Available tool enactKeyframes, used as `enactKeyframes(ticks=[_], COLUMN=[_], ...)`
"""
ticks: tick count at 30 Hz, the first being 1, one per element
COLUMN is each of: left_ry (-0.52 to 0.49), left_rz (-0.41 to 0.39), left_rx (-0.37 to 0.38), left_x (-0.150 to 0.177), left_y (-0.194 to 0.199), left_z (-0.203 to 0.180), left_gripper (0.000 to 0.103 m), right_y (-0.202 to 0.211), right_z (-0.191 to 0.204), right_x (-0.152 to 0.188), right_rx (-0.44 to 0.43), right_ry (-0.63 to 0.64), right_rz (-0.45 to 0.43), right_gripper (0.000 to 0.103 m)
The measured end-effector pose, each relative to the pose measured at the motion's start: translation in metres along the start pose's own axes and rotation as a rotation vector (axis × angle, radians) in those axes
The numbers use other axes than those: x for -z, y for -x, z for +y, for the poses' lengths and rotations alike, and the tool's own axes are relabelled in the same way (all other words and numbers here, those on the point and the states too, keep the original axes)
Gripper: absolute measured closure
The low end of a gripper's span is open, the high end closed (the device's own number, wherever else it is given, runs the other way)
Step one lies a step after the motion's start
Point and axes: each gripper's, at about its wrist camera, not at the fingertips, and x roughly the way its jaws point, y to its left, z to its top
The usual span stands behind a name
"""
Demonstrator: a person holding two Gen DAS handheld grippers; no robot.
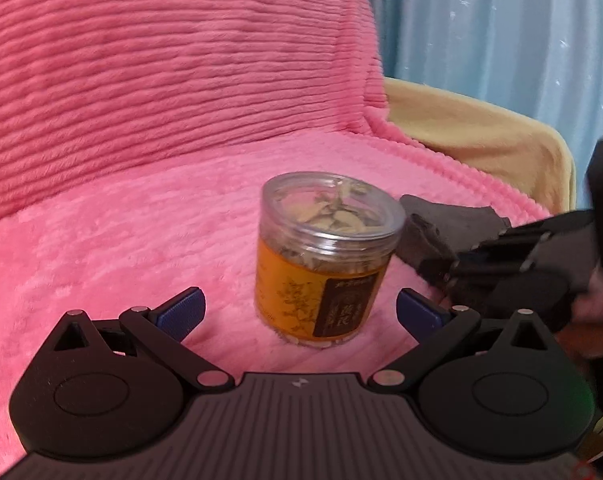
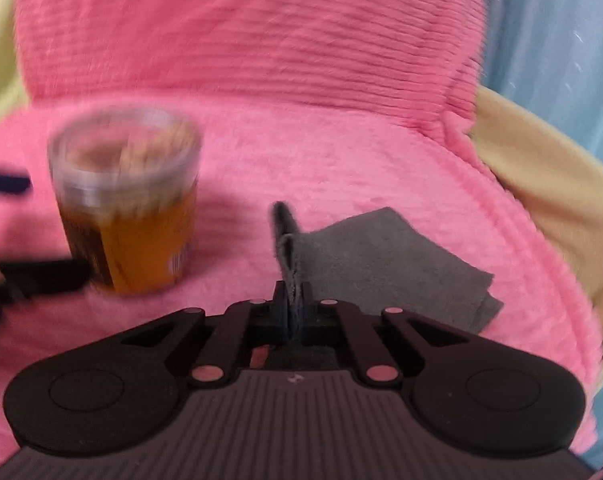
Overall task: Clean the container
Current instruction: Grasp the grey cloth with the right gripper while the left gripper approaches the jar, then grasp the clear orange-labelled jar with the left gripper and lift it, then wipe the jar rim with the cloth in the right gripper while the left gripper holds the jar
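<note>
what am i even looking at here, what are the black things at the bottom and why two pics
The black shapes are two hand-held grippers, one in each of a person's hands; each carries a camera looking forward along its fingers, hence two pictures. In the left one, the left gripper is open, facing a clear jar with an orange label that stands on a pink blanket. In the right one, the right gripper is shut on a dark grey cloth, the rest of which lies on the blanket beside the jar.

Jar has a dark label with light Chinese characters. Too blurred to read reliably. No other text visible.
</note>
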Motion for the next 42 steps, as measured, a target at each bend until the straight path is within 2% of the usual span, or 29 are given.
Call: enactKeyframes(ticks=[3, 7, 11, 15, 18, 21, 25, 27, 28, 34, 42], left_ry=[-0.02, -0.045, -0.072, -0.102, -0.125, -0.144, -0.192, -0.225, -0.23, -0.216, -0.238], left_rz=[0.001, -0.001, 0.0, 0.007, 0.005, 0.004, 0.003, -0.003, -0.004, -0.003, 0.007], left_rx=[0.007, 0.019, 0.044, 0.062, 0.054, 0.097, 0.178, 0.191, 0.194, 0.2, 0.194], left_x=[-0.003, -0.006, -0.01, -0.013, -0.014, -0.012, -0.007, -0.004, -0.003, -0.001, 0.002], left_y=[-0.007, -0.017, -0.028, -0.037, -0.039, -0.036, -0.033, -0.033, -0.032, -0.033, -0.035], left_z=[-0.001, -0.001, -0.001, -0.004, -0.009, -0.015, -0.027, -0.034, -0.036, -0.034, -0.035], left_gripper=[0.001, 0.002, 0.004, 0.017, 0.017, 0.018, 0.018, 0.018, 0.018, 0.018, 0.018], right_y=[0.016, 0.018, 0.016, 0.018, 0.026, 0.037, 0.048, 0.043, 0.039, 0.02, 0.025], right_z=[-0.018, -0.042, -0.049, -0.052, -0.057, -0.069, -0.074, -0.073, -0.072, -0.064, -0.067], right_x=[0.002, 0.008, 0.008, 0.003, 0.0, -0.003, -0.008, -0.009, -0.01, -0.016, 0.0], right_rx=[-0.033, -0.083, -0.121, -0.131, -0.142, -0.203, -0.355, -0.465, -0.494, -0.515, -0.713], right_ry=[-0.109, -0.244, -0.299, -0.317, -0.351, -0.434, -0.459, -0.48, -0.492, -0.418, -0.446], right_rz=[-0.056, -0.063, -0.068, -0.099, -0.134, -0.203, -0.285, -0.27, -0.256, -0.177, -0.115], right_gripper=[0.102, 0.102, 0.102, 0.101, 0.101, 0.1, 0.1, 0.1, 0.1, 0.1, 0.1])
